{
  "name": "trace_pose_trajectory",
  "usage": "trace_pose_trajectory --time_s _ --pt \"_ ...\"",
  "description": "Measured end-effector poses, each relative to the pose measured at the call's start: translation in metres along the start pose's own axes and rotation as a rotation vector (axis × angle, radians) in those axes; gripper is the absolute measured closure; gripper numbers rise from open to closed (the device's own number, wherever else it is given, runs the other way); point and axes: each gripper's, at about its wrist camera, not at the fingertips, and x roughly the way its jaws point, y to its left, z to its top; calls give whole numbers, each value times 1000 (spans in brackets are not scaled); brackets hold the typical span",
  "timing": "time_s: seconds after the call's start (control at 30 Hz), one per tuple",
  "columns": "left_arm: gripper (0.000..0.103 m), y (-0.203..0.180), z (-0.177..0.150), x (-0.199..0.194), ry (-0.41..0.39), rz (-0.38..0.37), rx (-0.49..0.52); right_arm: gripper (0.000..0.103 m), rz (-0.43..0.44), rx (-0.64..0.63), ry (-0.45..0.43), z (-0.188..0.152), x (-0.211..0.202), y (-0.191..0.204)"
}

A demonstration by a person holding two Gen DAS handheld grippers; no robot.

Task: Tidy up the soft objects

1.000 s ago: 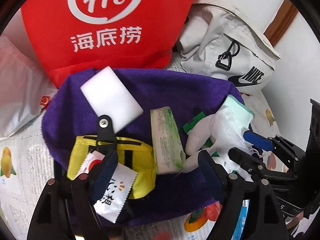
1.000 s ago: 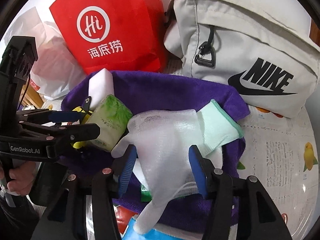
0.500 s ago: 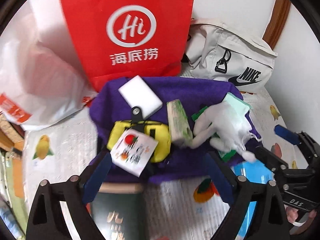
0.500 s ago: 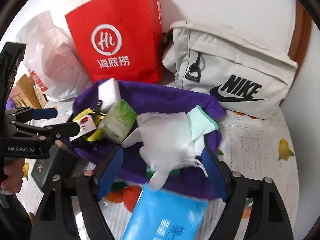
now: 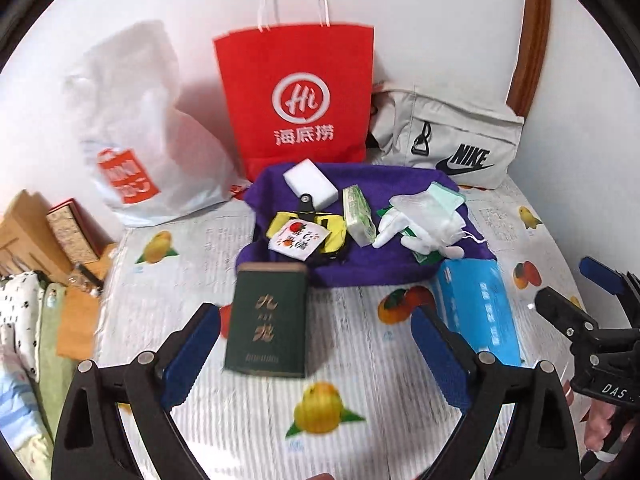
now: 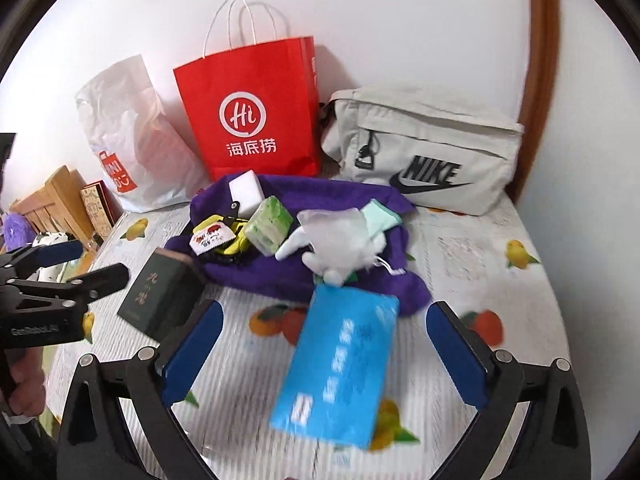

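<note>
A purple towel (image 5: 368,268) (image 6: 344,196) lies on the table with soft things on it: a white sponge (image 5: 310,184) (image 6: 246,192), a green tissue pack (image 5: 358,216) (image 6: 268,224), white gloves (image 5: 424,220) (image 6: 332,236), a yellow pouch (image 5: 336,236) and a white sachet (image 5: 298,238) (image 6: 210,238). My left gripper (image 5: 316,356) is open and empty, well back from the towel, over a dark green box (image 5: 266,320) (image 6: 160,296). My right gripper (image 6: 324,356) is open and empty above a blue tissue pack (image 6: 340,364) (image 5: 480,312).
A red paper bag (image 5: 296,96) (image 6: 252,112), a white plastic bag (image 5: 136,132) (image 6: 132,136) and a grey Nike bag (image 5: 452,144) (image 6: 424,152) stand at the back against the wall. Wooden boxes (image 5: 36,228) sit off the table's left edge.
Both grippers have pulled back and up from the towel. The left gripper let go of the white sachet, the right gripper let go of the gloves. Both jaws opened wider.
</note>
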Motion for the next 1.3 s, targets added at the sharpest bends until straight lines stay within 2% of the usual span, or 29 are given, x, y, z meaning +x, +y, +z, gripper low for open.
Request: trace_pose_trajectory --time_s 0.23,0.43,0.5,0.67,0.83,1.3 --pt "7 -2 -42 -51 -43 17 -20 2 -12 30 -9 -40 -58 0" --pt "7 -2 -72 -84 -48 43 -12 2 -27 33 -45 -72 -98 -2" --pt "7 -3 -81 -92 -52 60 -16 2 -20 42 -53 -81 -106 -5" --pt "7 -4 -102 -103 -58 17 -54 2 -11 57 -62 -102 -121 -7" --pt "7 -7 -120 -120 -90 25 -64 2 -1 82 -90 -121 -139 -10" --pt "7 -7 -147 -138 -114 40 -72 2 2 52 -107 -145 -162 -6"
